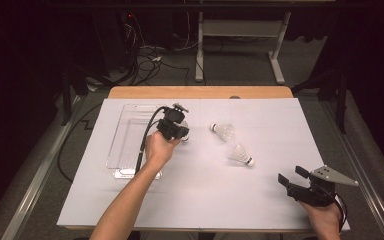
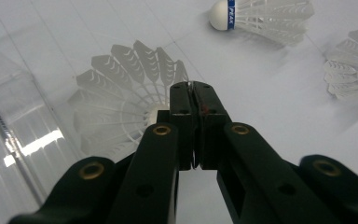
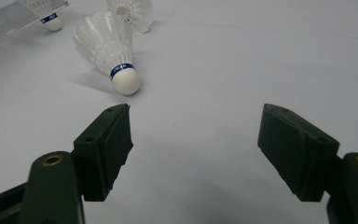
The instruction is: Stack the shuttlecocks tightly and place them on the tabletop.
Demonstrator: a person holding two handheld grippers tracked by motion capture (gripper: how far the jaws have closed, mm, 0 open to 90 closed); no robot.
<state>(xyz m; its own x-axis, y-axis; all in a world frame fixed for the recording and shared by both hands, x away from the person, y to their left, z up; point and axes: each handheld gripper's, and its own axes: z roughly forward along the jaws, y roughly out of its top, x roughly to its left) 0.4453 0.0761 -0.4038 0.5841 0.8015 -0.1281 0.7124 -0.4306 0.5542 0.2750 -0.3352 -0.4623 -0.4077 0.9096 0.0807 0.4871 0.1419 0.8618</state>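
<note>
Three white shuttlecocks lie on the white table. My left gripper (image 1: 180,134) points down beside the clear tray (image 1: 125,150), held in a hand. In the left gripper view its jaws (image 2: 193,91) stand shut pad to pad, and I see nothing between them. The nearest shuttlecock (image 2: 126,93) lies just behind and left of the tips, its cork tucked against the left jaw; from above this shuttlecock (image 1: 186,138) is mostly hidden. My right gripper (image 1: 291,175) rests open at the front right, jaws wide (image 3: 196,140), with a blue-banded shuttlecock (image 3: 109,46) ahead and to the left.
The other two shuttlecocks (image 1: 223,131) (image 1: 241,155) lie mid-table, right of the left gripper. The clear tray's wall (image 2: 18,130) stands close on the left gripper's left. Bare white surface (image 1: 205,195) spreads between the two hands. A wooden edge (image 1: 200,92) borders the far side.
</note>
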